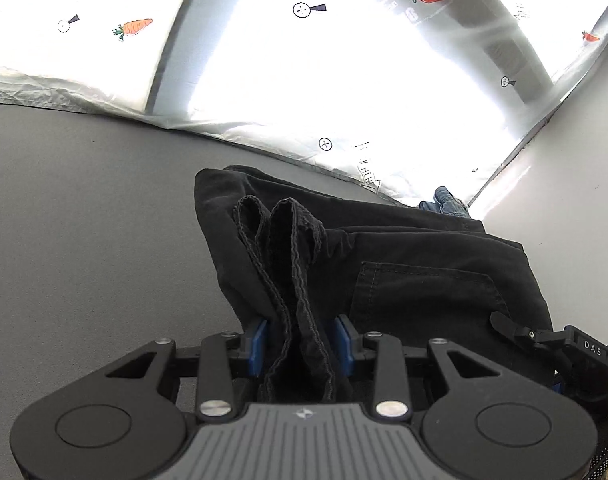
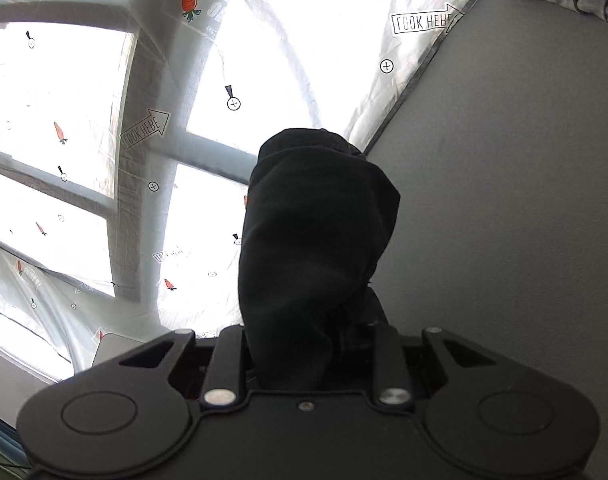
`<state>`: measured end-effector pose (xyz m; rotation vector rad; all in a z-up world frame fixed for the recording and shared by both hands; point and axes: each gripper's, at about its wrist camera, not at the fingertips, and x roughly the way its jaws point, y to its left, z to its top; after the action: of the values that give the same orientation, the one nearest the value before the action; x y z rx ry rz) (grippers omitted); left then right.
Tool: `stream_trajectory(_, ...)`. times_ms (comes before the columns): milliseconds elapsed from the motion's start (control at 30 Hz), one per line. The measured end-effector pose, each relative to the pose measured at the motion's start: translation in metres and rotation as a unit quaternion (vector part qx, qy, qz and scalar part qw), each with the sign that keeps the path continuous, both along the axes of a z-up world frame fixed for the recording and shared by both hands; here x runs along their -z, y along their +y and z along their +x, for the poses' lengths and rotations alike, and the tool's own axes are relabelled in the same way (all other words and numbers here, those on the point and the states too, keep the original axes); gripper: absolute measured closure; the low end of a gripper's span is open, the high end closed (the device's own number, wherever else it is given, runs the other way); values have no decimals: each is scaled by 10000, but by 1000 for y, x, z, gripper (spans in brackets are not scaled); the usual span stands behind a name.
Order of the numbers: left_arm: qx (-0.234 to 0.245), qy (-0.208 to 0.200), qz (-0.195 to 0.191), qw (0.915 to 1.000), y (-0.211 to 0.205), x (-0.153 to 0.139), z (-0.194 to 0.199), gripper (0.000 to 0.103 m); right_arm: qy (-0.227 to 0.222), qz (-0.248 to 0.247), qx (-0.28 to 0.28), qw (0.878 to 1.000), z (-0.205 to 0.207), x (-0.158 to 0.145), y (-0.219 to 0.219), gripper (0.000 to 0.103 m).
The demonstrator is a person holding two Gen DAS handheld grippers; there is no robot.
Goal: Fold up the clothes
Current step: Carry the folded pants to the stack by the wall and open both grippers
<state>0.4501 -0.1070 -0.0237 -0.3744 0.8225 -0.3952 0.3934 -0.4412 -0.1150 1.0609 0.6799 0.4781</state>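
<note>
Black cotton trousers (image 1: 384, 264) are pinched by both tongs. Nearest the left tongs (image 1: 301, 344), two doubled hem edges stand bunched between the blue pads (image 1: 259, 340), which press in on them from either side; beyond that grip the rest of the garment, back pocket up, lies spread on the grey felt counter (image 1: 83, 220). The right tongs (image 2: 304, 344) are buried under a hanging fold of the same black cloth, so their fingers are hidden, though the cloth rises straight out of them and seems clamped.

To fold well, I judge both grips should stay firm and level, travel together so the edge stays taut, and lower the hems squarely onto the far part before letting go. Farther off lie a blue denim garment (image 1: 444, 200) and the white carrot-printed sheet (image 1: 304, 80).
</note>
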Motion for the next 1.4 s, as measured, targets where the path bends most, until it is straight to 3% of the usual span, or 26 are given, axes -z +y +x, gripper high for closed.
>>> stream_trajectory(167,874,-646,6,9941,-76,-47,45,67,-461,523,824,9942,-20,-23,-69,76)
stream_trajectory(400,1498,-1238,-86,9809,-213,-93,121,67,-996,1016,1654,9759,-11,-38,-173,76)
stream_trajectory(533,1927,-1618,30,9678,-297,-116,166,67,-1369,1230,2073,9608,13,-38,-225,76)
stream_trajectory(600,2225,-1882,96,9565,-340,-130,190,66,-1555,1293,2377,9500,22,-37,-252,76)
stream_trajectory(633,2368,-2027,160,9500,-361,-134,201,61,-1640,1291,2519,9450,25,-36,-263,76)
stream_trajectory(667,2501,-2201,294,9424,-381,-134,212,55,-1747,1100,2694,9406,28,-36,-274,76)
stream_trajectory(700,2578,-2356,438,9360,-400,-132,222,39,-1632,613,2896,9411,32,-37,-282,75)
stream_trajectory(733,2455,-2463,659,9353,-416,-125,232,21,-1402,26,3093,9406,37,-38,-287,70)
stream_trajectory(800,1992,-2338,1235,9436,-444,-101,254,20,-785,-1178,3418,9291,48,-37,-294,41)
stream_trajectory(833,1863,-2216,1412,9467,-452,-89,261,20,-195,-1976,3495,9157,58,-32,-292,41)
stream_trajectory(867,1889,-2130,1397,9484,-452,-78,263,21,333,-2848,3403,8955,67,-23,-285,42)
stream_trajectory(933,1940,-1982,1371,9509,-451,-57,265,21,1063,-4395,3077,8372,81,-4,-268,42)
stream_trajectory(1033,2127,-1998,1486,9449,-459,-28,253,20,912,-5351,3204,7763,68,0,-247,39)
stream_trajectory(1067,2202,-1998,1540,9423,-463,-19,249,20,721,-5447,3252,7697,67,-2,-246,39)
stream_trajectory(1167,2369,-1836,1747,9379,-482,9,242,19,-13,-5464,3371,7667,71,-12,-248,38)
stream_trajectory(1233,2370,-1560,2092,9358,-496,32,246,19,-146,-5249,3251,7865,85,-10,-253,33)
stream_trajectory(1267,2304,-1395,2311,9349,-501,45,251,18,107,-5098,3065,8038,98,-1,-260,21)
stream_trajectory(1300,2238,-1251,2296,9389,-499,58,256,15,495,-4926,2823,8217,114,12,-269,16)
stream_trajectory(1333,2154,-1112,2101,9472,-494,69,262,10,621,-4871,2784,8255,121,21,-273,15)
stream_trajectory(1400,2006,-932,1820,9581,-484,76,268,7,621,-4880,2906,8207,125,38,-275,6)
